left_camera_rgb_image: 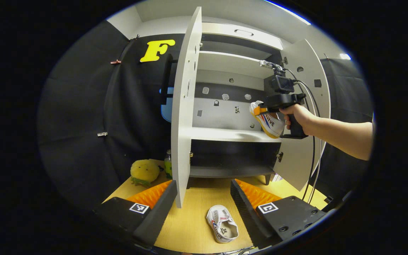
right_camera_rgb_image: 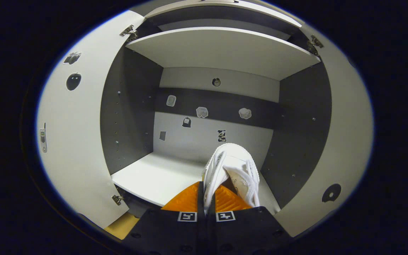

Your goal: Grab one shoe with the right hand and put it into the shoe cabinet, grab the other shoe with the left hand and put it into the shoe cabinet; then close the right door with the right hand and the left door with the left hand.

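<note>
Right gripper [right_camera_rgb_image: 209, 198] clenched on the collar edge of a white canvas sneaker with white laces [right_camera_rgb_image: 233, 170], fingers nearly together, thin upper pinched between them. Shoe points ahead into the white shoe cabinet [right_camera_rgb_image: 221, 49], hanging above the right end of the white middle shelf [right_camera_rgb_image: 154, 177]; whether it touches, cannot tell. Both cabinet doors stand wide, left door [right_camera_rgb_image: 73, 141], right door [right_camera_rgb_image: 345, 148].

Left gripper [left_camera_rgb_image: 204, 198] released, jaws wide apart, holding nothing. Second white sneaker [left_camera_rgb_image: 221, 224] lies on the light wooden counter [left_camera_rgb_image: 190, 226] between its fingers, untouched. Left door's edge stands just ahead of the left finger. Yellow plush toy [left_camera_rgb_image: 144, 172] further left.
</note>
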Demonstrator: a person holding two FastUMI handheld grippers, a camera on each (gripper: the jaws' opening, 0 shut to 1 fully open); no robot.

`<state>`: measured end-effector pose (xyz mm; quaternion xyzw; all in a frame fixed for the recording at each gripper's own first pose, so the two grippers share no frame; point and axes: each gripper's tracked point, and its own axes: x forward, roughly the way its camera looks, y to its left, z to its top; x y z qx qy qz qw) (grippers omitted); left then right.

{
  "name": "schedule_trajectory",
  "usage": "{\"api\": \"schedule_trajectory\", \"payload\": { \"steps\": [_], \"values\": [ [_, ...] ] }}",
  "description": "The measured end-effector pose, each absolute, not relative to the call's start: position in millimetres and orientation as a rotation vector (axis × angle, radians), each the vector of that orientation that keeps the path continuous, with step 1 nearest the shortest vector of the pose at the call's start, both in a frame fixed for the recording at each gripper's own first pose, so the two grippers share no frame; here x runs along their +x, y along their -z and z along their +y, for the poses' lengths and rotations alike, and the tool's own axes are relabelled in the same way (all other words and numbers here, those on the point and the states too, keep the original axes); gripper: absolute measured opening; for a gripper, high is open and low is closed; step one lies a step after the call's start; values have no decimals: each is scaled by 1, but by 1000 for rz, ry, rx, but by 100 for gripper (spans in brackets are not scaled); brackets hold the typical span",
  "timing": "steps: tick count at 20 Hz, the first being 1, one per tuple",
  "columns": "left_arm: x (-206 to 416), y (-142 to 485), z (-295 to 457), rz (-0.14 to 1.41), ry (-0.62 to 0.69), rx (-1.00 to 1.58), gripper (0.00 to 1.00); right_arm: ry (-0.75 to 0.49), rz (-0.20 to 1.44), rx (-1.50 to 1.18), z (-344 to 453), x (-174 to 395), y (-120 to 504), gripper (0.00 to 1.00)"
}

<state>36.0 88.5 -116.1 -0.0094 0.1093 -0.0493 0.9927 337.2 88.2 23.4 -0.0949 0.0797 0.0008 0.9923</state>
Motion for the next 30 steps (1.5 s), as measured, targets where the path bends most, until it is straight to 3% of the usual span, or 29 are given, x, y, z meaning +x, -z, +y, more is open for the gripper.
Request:
{"api": "schedule_trajectory", "payload": {
  "steps": [11, 21, 25, 26, 28, 30],
  "values": [
    [43, 109, 109, 225, -50, -4, 95, 53, 381, -194, 46, 468, 43, 5],
    [26, 105, 125, 217, -168, -35, 95, 81, 556, -170, 53, 490, 91, 6],
    [20, 108, 128, 218, -181, -30, 95, 88, 558, -166, 53, 476, 85, 18],
    [17, 110, 130, 223, -180, -28, 95, 94, 556, -161, 52, 470, 81, 28],
    [13, 114, 131, 229, -171, -31, 95, 78, 534, -144, 56, 458, 69, 34],
    [8, 119, 131, 237, -159, -13, 95, 45, 503, -140, 66, 441, 57, 59]
  ]
}}
